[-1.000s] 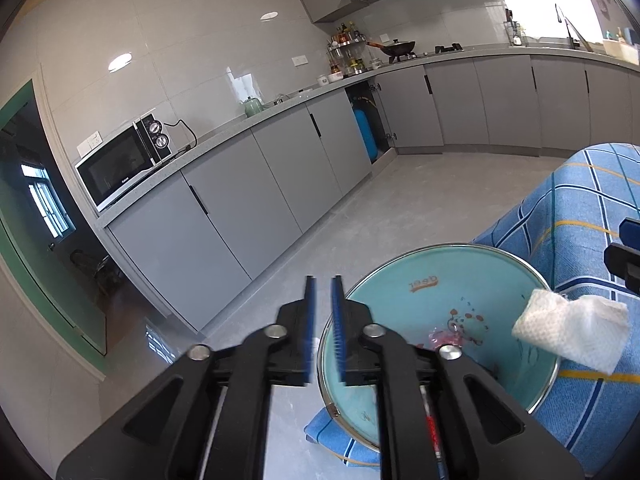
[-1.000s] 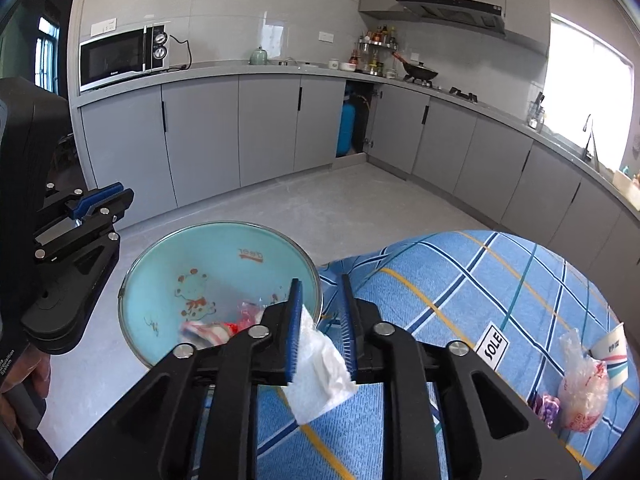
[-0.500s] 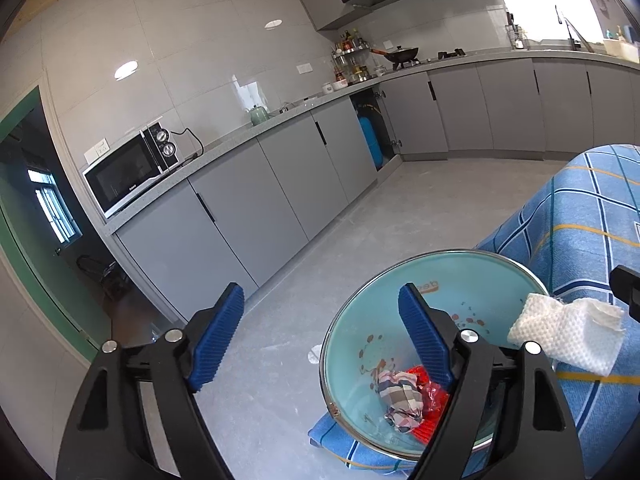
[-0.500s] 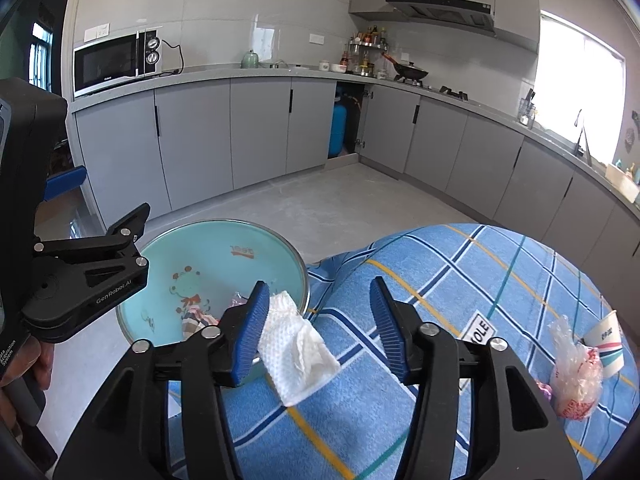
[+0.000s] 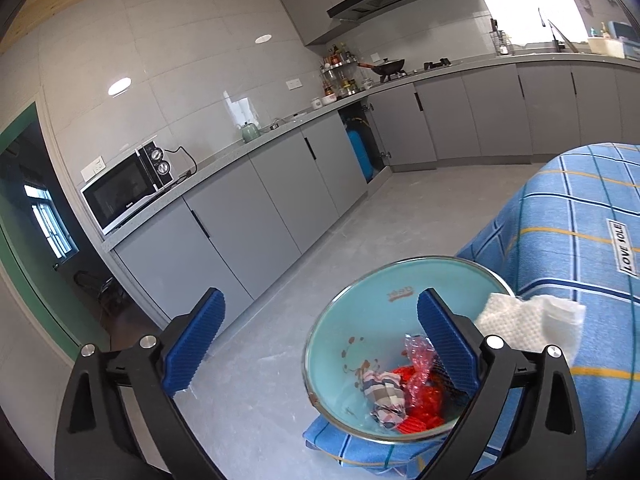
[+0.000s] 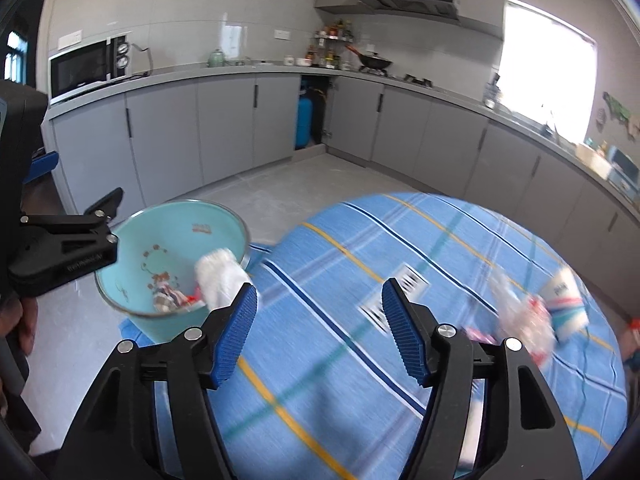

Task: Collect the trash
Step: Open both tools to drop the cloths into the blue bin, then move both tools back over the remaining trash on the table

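A light-blue bowl (image 5: 360, 320) with a metal rim stands at the edge of the blue plaid tablecloth (image 5: 568, 232). It holds a plaid wrapper (image 5: 382, 394) and red wrappers (image 5: 420, 392). A white paper napkin (image 5: 528, 326) lies across the bowl's right rim. My left gripper (image 5: 320, 336) is open and empty, its right finger over the bowl. In the right wrist view my right gripper (image 6: 320, 326) is open and empty above the cloth, right of the bowl (image 6: 176, 240) and napkin (image 6: 218, 276). A clear plastic bag (image 6: 520, 320) and a small white packet (image 6: 566, 300) lie at the cloth's right.
Grey cabinets (image 5: 280, 200) run along the walls beyond a bare grey floor (image 5: 360, 232). A microwave (image 5: 128, 188) stands on the counter. The left gripper's body (image 6: 60, 252) shows left of the bowl in the right wrist view. The right wrist view is motion-blurred.
Both grippers went from shut to open. The right gripper let go of the napkin, which now rests on the bowl's rim, and drew back right. Wrappers from the left gripper lie in the bowl.
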Action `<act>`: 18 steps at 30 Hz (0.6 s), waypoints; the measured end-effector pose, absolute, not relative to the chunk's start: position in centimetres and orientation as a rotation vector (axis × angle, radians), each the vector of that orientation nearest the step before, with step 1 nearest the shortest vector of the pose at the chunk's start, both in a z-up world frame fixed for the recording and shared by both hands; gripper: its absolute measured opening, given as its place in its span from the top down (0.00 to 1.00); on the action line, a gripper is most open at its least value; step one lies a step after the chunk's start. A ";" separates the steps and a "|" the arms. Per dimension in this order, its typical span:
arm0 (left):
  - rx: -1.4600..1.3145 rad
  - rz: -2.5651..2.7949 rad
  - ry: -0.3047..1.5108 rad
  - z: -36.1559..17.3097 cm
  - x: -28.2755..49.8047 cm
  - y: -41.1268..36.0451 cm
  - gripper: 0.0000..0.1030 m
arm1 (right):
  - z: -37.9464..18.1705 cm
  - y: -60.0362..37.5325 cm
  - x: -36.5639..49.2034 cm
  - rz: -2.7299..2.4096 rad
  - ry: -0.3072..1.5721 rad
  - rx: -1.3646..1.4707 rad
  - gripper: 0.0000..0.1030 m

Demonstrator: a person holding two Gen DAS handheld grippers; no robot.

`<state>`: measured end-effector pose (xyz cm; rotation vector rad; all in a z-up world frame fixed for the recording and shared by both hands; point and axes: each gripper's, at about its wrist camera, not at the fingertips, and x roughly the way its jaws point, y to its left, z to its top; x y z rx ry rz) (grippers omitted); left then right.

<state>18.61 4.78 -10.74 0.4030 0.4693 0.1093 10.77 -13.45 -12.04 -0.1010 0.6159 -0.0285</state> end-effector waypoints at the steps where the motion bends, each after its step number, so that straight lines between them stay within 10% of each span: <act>1: 0.404 0.102 0.470 -10.7 18.4 4.5 0.07 | -12.0 -14.1 10.1 -0.041 0.616 -0.097 0.37; 18: 0.582 -0.051 0.466 -14.8 15.9 -5.9 0.06 | -12.2 -22.2 1.7 -0.216 0.584 -0.039 0.30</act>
